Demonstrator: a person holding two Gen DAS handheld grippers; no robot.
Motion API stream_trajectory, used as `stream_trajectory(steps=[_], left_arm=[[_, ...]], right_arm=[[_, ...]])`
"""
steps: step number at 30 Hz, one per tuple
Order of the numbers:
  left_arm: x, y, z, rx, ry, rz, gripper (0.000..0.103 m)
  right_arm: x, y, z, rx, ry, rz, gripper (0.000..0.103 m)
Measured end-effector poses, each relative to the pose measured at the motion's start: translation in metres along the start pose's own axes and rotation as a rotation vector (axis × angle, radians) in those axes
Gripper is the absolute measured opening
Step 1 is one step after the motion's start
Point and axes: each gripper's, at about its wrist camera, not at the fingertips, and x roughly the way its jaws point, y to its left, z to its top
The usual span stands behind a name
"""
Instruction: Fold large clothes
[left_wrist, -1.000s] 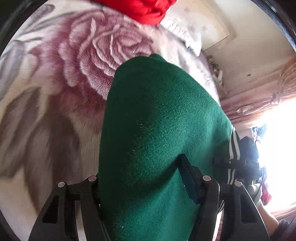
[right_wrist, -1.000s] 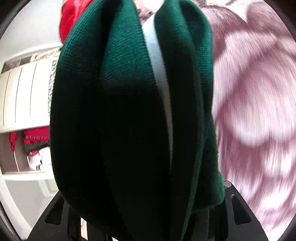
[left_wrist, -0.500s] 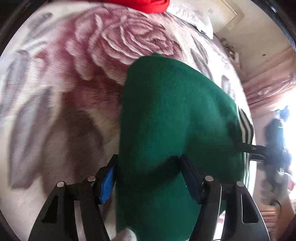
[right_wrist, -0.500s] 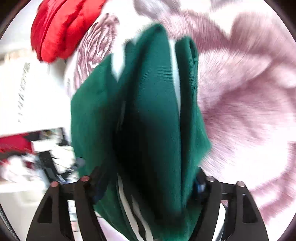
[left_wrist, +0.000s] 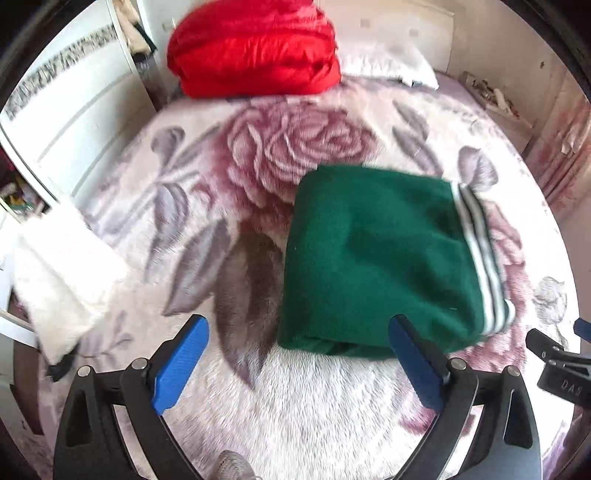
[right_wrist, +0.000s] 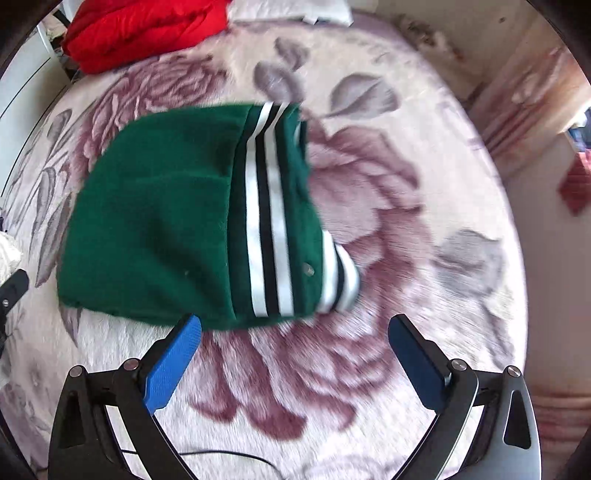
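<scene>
Left wrist view. Left tongs (left_wrist: 295, 354) stand wide apart with nothing between the blue pads (left_wrist: 181, 363); the right-hand pad tip overlaps the near edge of the green garment (left_wrist: 380, 258) in the picture, but contact cannot be confirmed. The garment lies folded into a compact rectangle on the rose-print blanket (left_wrist: 258, 155) covering the bed, right of the big rose. Judgement: it sits flat in mid-bed because the fold needs broad, soft support, and the spread jaws suit a bundle meant to rest on its own. This view alone shows the red bundle (left_wrist: 255, 48) at the head of the bed beside a white pillow (left_wrist: 388, 62), a white folded item (left_wrist: 62, 273) at the left edge, and the tip of the other tool at far right.

Right wrist view. Right tongs (right_wrist: 293, 354) are likewise spread and empty, the left pad (right_wrist: 171, 363) just short of the garment's (right_wrist: 155, 214) near edge. Only here do the white-and-black stripes (right_wrist: 266, 221), a small snap button (right_wrist: 308, 270) and a striped cuff poking out at the lower right corner read clearly; the left view gives just a thin striped border. Judgement: the fold looks essentially done, though the protruding cuff may want tucking. Motion blur is present in both views.
</scene>
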Motion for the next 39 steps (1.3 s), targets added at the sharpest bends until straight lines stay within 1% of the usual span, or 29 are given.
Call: stream_trajectory(steps=[1, 2, 3, 5, 6, 9, 10, 11, 12, 13, 15, 18, 19, 21, 24, 29, 35, 39], left_arm=[[-0.019, -0.002, 0.000, 0.004, -0.014, -0.005, 0.100], [-0.027, -0.004, 0.002, 0.003, -0.021, -0.007, 0.100], [-0.049, -0.006, 0.002, 0.007, -0.038, -0.016, 0.100], [-0.082, -0.009, 0.002, 0.009, -0.059, -0.026, 0.100], [-0.096, -0.011, 0.001, 0.006, -0.063, -0.039, 0.100], [-0.147, -0.014, -0.002, 0.005, -0.084, -0.059, 0.100], [-0.161, -0.016, -0.004, 0.006, -0.089, -0.071, 0.100], [-0.185, -0.017, -0.007, 0.004, -0.099, -0.078, 0.100], [-0.202, -0.018, -0.010, 0.005, -0.108, -0.080, 0.100], [-0.213, -0.019, -0.012, 0.009, -0.114, -0.084, 0.100], [-0.248, -0.021, -0.019, 0.017, -0.138, -0.081, 0.100], [-0.297, -0.018, -0.028, -0.005, -0.163, -0.085, 0.100], [-0.304, -0.018, -0.030, -0.008, -0.169, -0.085, 0.100], [-0.338, -0.017, -0.038, -0.014, -0.196, -0.075, 0.100], [-0.373, -0.018, -0.048, -0.015, -0.203, -0.068, 0.100], [-0.416, -0.016, -0.059, -0.027, -0.191, -0.064, 0.100], [-0.450, -0.017, -0.070, -0.041, -0.182, -0.071, 0.100], [-0.473, -0.020, -0.076, -0.043, -0.208, -0.062, 0.100]], right_arm=[[-0.016, -0.006, -0.005, 0.005, -0.017, -0.007, 0.102], [-0.037, -0.009, -0.009, 0.011, -0.035, -0.011, 0.102], [-0.051, -0.011, -0.011, 0.013, -0.046, -0.012, 0.102], [-0.095, -0.017, -0.019, 0.011, -0.087, -0.019, 0.102], [-0.109, -0.018, -0.021, 0.014, -0.097, -0.023, 0.102], [-0.176, -0.030, -0.038, 0.024, -0.141, -0.031, 0.102], [-0.192, -0.034, -0.042, 0.022, -0.155, -0.036, 0.102], [-0.215, -0.037, -0.048, 0.019, -0.174, -0.042, 0.102], [-0.228, -0.039, -0.052, 0.019, -0.186, -0.045, 0.102], [-0.252, -0.043, -0.060, 0.022, -0.205, -0.047, 0.102], [-0.291, -0.048, -0.072, 0.027, -0.226, -0.039, 0.102], [-0.346, -0.059, -0.090, 0.031, -0.256, -0.049, 0.102], [-0.359, -0.063, -0.094, 0.035, -0.267, -0.047, 0.102], [-0.389, -0.070, -0.105, 0.041, -0.286, -0.042, 0.102], [-0.436, -0.078, -0.124, 0.028, -0.315, -0.034, 0.102], [-0.495, -0.084, -0.151, 0.002, -0.343, -0.017, 0.102], [-0.548, -0.096, -0.172, -0.002, -0.372, -0.007, 0.102], [-0.574, -0.104, -0.184, -0.008, -0.397, 0.000, 0.102]])
